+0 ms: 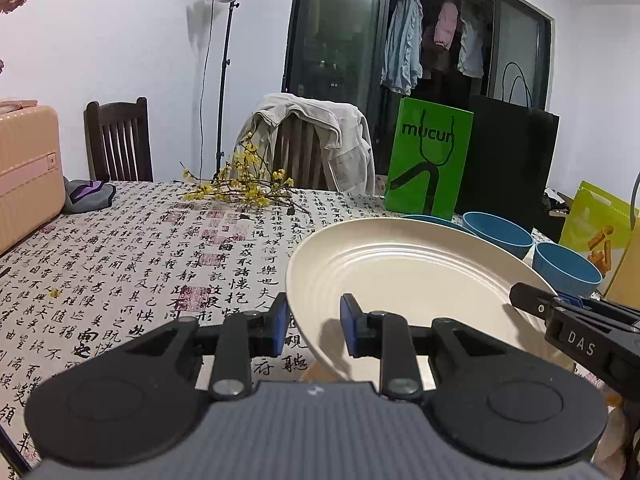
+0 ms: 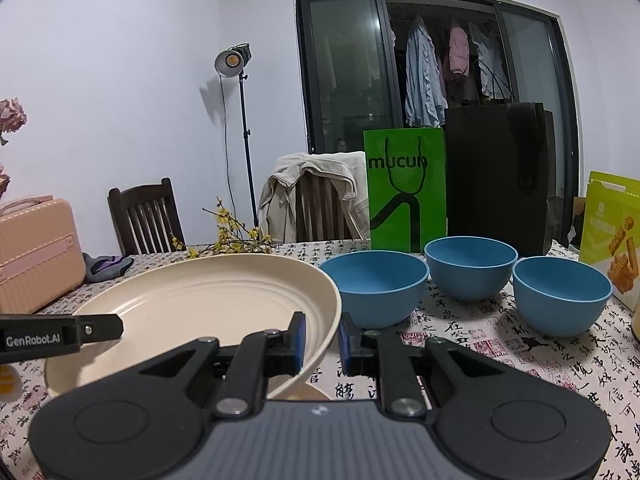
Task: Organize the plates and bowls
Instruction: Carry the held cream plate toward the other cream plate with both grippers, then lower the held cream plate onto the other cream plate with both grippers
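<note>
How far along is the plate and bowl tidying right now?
Nothing looks finished. In hand: both grippers, left and right, clamp opposite rims of the cream plate, lifted and tilted over the table. Left: three blue bowls sit apart, unstacked.

Cream ribbed plate (image 2: 192, 300): round, tilted, raised off the table. Three blue bowls (image 2: 376, 286) (image 2: 470, 272) (image 2: 562, 296): upright, empty, in a row right of the plate.

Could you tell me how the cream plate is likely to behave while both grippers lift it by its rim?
The cream plate keeps its shape, pinched at opposite edges, so it is probably stiff. Its smooth matte surface could slip between the left gripper and right gripper pads. Held at its thin rim alone, it may tilt.
</note>
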Demonstrator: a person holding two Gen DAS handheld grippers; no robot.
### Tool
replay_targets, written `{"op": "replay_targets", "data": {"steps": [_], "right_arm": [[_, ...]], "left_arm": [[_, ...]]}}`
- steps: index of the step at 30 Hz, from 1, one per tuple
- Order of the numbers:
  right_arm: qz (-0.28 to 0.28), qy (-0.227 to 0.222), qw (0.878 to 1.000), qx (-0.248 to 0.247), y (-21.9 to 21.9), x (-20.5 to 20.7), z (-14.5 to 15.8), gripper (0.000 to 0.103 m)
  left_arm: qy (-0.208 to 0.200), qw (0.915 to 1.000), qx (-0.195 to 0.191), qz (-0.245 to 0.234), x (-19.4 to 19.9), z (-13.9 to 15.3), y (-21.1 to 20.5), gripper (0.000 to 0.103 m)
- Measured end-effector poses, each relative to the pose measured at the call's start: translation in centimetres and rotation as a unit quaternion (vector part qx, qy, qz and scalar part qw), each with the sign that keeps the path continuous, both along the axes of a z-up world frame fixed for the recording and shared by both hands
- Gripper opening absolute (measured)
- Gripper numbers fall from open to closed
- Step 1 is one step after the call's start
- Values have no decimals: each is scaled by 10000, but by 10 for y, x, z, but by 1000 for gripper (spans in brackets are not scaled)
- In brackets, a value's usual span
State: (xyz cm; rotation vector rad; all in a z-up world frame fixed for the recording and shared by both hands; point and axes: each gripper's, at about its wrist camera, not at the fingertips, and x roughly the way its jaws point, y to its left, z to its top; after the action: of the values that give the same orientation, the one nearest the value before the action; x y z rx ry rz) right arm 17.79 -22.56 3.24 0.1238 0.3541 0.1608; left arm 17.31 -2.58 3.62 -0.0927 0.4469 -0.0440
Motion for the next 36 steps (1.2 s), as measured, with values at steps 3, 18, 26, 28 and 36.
{"op": "replay_targets", "data": {"steps": [3, 18, 26, 28, 36], "right_arm": [[-9, 35, 10000, 10, 0, 0, -2, 17], [-41, 206, 9998, 50, -5, 1, -15, 17], [-40, 251, 9997, 38, -4, -5, -20, 17], [-41, 259, 9997, 28, -4, -6, -20, 17], [-51, 319, 9995, 24, -3, -12, -25, 17]], "left_arm": [[30, 10000, 3, -10, 0, -2, -1, 27], [161, 9998, 23, -70, -2, -13, -4, 26], [202, 9997, 36, -94, -6, -19, -4, 26], [228, 9997, 30, -103, -7, -20, -4, 27], [315, 9994, 44, -135, -11, -27, -3, 26]]}}
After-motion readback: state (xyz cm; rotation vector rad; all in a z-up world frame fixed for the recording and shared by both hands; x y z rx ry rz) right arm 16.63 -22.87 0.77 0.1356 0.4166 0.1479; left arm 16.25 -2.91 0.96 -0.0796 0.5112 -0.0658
